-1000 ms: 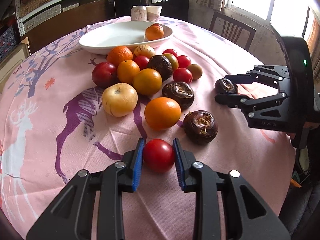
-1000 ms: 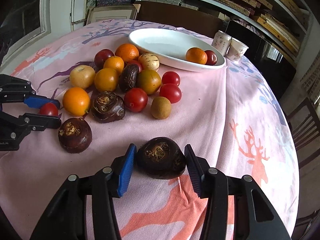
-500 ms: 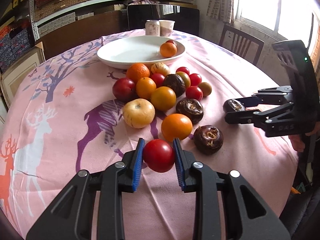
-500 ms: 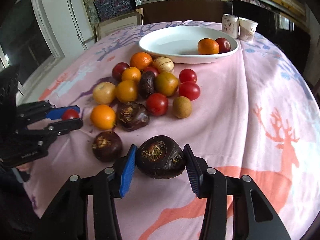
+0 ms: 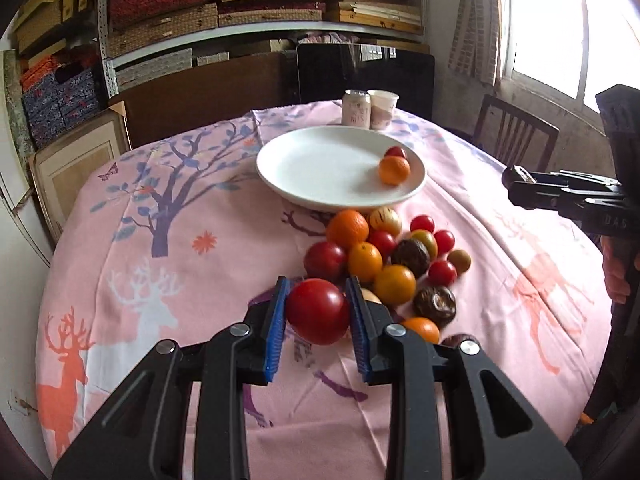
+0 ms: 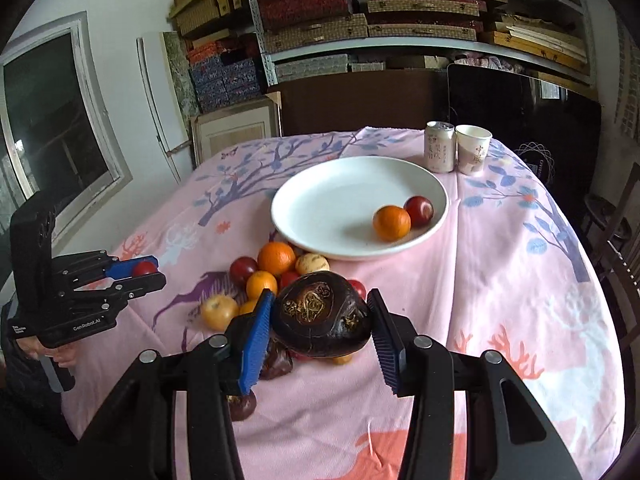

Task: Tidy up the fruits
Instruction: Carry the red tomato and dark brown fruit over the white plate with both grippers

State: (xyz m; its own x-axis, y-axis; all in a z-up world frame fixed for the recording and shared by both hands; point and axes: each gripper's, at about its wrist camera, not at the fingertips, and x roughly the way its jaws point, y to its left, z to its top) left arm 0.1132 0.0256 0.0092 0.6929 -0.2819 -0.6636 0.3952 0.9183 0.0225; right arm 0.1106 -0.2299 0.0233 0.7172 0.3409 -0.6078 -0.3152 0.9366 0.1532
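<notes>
My left gripper (image 5: pixel 317 312) is shut on a red tomato (image 5: pixel 318 311) and holds it above the pink tablecloth (image 5: pixel 180 264). My right gripper (image 6: pixel 320 316) is shut on a dark brown round fruit (image 6: pixel 320 314), also lifted off the cloth. A white plate (image 5: pixel 320 168) at the far side holds an orange (image 5: pixel 394 169) and a red fruit (image 5: pixel 395 152). Between plate and grippers lies a pile of fruit (image 5: pixel 384 256): oranges, tomatoes, dark brown fruits. The right wrist view shows the left gripper (image 6: pixel 144 272) with the tomato (image 6: pixel 144 268) at the left.
A can (image 6: pixel 439 146) and a paper cup (image 6: pixel 473 149) stand behind the plate (image 6: pixel 320 208). A wooden chair (image 5: pixel 516 132) is at the table's right. Shelves of boxes (image 5: pixel 260 12) fill the back wall. A hand (image 5: pixel 618 276) holds the right gripper (image 5: pixel 520 182) at the right edge.
Both grippers have risen from the tablecloth with their fruit and tilted up, so the plate and the shelves now show more. The fruit pile has not moved.
</notes>
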